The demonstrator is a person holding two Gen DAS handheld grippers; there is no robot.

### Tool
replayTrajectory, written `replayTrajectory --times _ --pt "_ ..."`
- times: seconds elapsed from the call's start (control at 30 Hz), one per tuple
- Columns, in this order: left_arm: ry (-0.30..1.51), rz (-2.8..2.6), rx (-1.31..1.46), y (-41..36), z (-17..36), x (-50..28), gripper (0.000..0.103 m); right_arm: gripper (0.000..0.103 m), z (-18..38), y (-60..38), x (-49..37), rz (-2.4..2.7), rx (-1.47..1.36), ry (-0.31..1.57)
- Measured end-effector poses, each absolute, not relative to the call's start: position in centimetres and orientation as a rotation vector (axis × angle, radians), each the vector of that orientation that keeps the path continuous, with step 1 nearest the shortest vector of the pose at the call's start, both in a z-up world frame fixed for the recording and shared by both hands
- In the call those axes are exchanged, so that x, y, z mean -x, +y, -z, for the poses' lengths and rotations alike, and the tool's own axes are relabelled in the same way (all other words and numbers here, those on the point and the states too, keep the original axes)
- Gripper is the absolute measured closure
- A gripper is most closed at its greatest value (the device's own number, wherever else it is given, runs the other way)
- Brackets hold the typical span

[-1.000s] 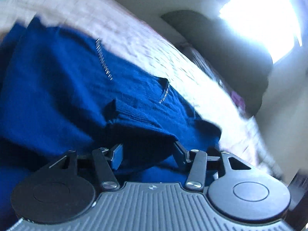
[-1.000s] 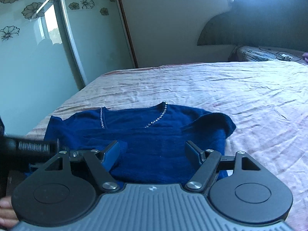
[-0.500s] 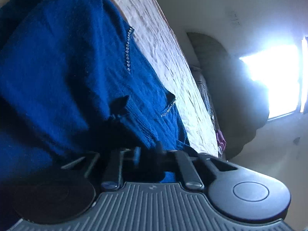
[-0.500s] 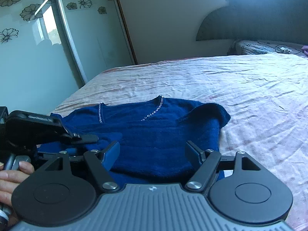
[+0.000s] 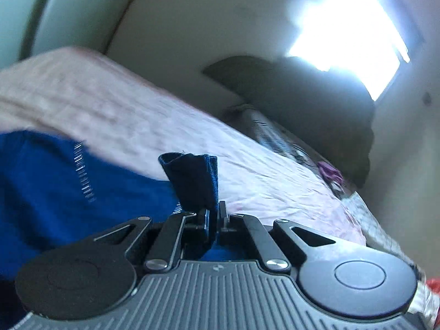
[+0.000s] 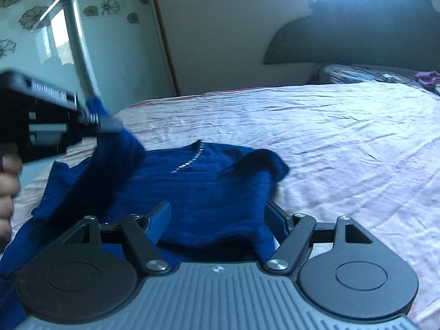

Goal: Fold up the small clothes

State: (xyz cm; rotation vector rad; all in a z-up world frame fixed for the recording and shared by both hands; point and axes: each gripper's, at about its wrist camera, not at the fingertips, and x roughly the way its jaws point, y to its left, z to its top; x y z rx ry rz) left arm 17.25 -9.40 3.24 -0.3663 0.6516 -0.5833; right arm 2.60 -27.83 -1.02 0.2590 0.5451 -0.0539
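A dark blue knit top with a sparkly trimmed neckline lies on the pink bedsheet. My left gripper is shut on a fold of the blue top, which sticks up between its fingers. In the right wrist view the left gripper hangs at the left, above the bed, lifting a strip of the top up off the sheet. My right gripper stands open low over the top's near edge, nothing pinched between its fingers.
A dark headboard and patterned pillows stand at the far end of the bed. A sliding wardrobe door with flower prints rises at the left. A person's hand holds the left tool.
My left gripper has closed on a fold of the blue top and risen with it, pulling that side up off the bed. The right gripper has crept slightly forward, still open.
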Motion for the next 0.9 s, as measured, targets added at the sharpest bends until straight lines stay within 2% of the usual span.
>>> replayTrajectory --times 0.17,0.4,0.43,0.5,0.53,0.6,0.67,0.73,0.9 --pt "0.676 0.661 0.279 -13.9 -2.9 -16.1 0.100 0.028 1.7 -29.6 -1.9 0.098 -0.295 0.551" --pt "0.787 0.676 0.187 -18.3 1.2 -16.4 0.099 0.028 2.3 -30.7 -1.0 0.126 -0.306 0.559" --pt "0.802 0.681 0.169 -18.7 1.7 -16.6 0.094 0.028 2.4 -30.8 -0.9 0.129 -0.310 0.562" --pt "0.835 0.695 0.144 -19.1 2.5 -16.6 0.092 0.028 2.5 -31.0 -0.9 0.134 -0.317 0.566" --pt "0.849 0.698 0.135 -19.2 2.8 -16.8 0.088 0.028 2.6 -31.0 -0.9 0.136 -0.317 0.568" --pt "0.878 0.712 0.127 -19.4 3.3 -17.2 0.072 0.028 2.7 -31.1 -0.8 0.140 -0.315 0.570" --pt "0.897 0.718 0.130 -19.3 3.7 -17.3 0.039 0.028 2.7 -31.2 -0.6 0.142 -0.312 0.571" --pt "0.893 0.715 0.137 -19.0 3.6 -17.2 0.028 0.028 2.7 -31.2 -0.5 0.147 -0.309 0.572" --pt "0.858 0.806 0.171 -17.8 1.6 -16.7 0.020 0.028 2.6 -31.5 -0.2 0.174 -0.305 0.567"
